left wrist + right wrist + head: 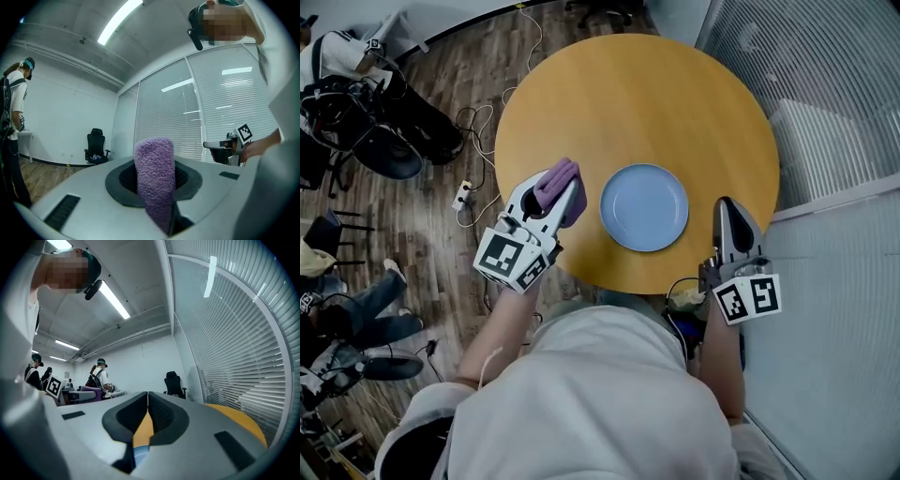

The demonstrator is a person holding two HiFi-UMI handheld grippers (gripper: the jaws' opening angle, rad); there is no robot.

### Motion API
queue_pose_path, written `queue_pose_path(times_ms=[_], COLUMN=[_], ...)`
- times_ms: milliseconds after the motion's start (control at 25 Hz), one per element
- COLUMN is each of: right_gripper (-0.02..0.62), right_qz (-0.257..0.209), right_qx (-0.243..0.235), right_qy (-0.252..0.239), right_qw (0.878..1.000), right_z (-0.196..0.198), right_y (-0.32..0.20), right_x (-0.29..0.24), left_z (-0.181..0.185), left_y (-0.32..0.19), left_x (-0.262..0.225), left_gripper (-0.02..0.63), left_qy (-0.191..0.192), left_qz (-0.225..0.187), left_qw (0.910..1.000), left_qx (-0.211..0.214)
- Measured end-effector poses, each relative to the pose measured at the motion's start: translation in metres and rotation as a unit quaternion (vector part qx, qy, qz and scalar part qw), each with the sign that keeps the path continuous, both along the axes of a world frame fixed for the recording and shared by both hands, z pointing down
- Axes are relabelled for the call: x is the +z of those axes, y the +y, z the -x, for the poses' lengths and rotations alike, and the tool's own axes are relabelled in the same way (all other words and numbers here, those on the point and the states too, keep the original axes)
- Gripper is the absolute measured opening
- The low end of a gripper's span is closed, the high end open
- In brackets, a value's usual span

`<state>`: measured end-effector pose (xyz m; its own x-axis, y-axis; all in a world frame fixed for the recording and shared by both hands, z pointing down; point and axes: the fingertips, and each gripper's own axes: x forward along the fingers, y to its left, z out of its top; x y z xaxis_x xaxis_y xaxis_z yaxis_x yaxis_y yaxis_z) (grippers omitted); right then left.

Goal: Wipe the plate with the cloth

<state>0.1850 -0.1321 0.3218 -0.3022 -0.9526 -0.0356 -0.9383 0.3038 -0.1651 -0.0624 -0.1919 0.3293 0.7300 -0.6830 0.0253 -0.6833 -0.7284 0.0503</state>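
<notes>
lengthwise in left gripper (566,191), cloth roll (554,182) points forward, beside plate (644,207).

In the right gripper view, the plate (139,454) is showing only as what seems a pale blue sliver under the right gripper's (148,404) meeting jaws. The left gripper's (157,185) body is blocking the surface (637,103) and plate from its own view, and the cloth's (153,168) lower end is sitting out of sight between the jaws. In the head view, the person's torso (591,394) is covering the surface's near edge.
</notes>
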Motion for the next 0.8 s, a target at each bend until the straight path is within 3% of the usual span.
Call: queue_pose_path(times_ms=[280, 520, 800], right_gripper=[0.021, 0.021, 0.021], right_qz=[0.015, 0.05, 0.124], right_qx=[0.003, 0.001, 0.007], right_qy=[-0.021, -0.008, 0.023], right_qw=[1.0, 0.999, 0.992], right_z=[-0.015, -0.028, -0.05], right_y=[0.042, 0.068, 0.012], right_x=[0.016, 0.046, 0.083], left_z=[-0.006, -0.003, -0.004], left_y=[0.045, 0.075, 0.022], left_x=[0.01, 0.02, 0.015], left_gripper=[0.083, 0.084, 0.084], left_qy=[-0.001, -0.01, -0.016], left_qz=[0.007, 0.005, 0.026], left_qw=[1.0, 0.9999, 0.9993], left_qx=[0.006, -0.004, -0.022])
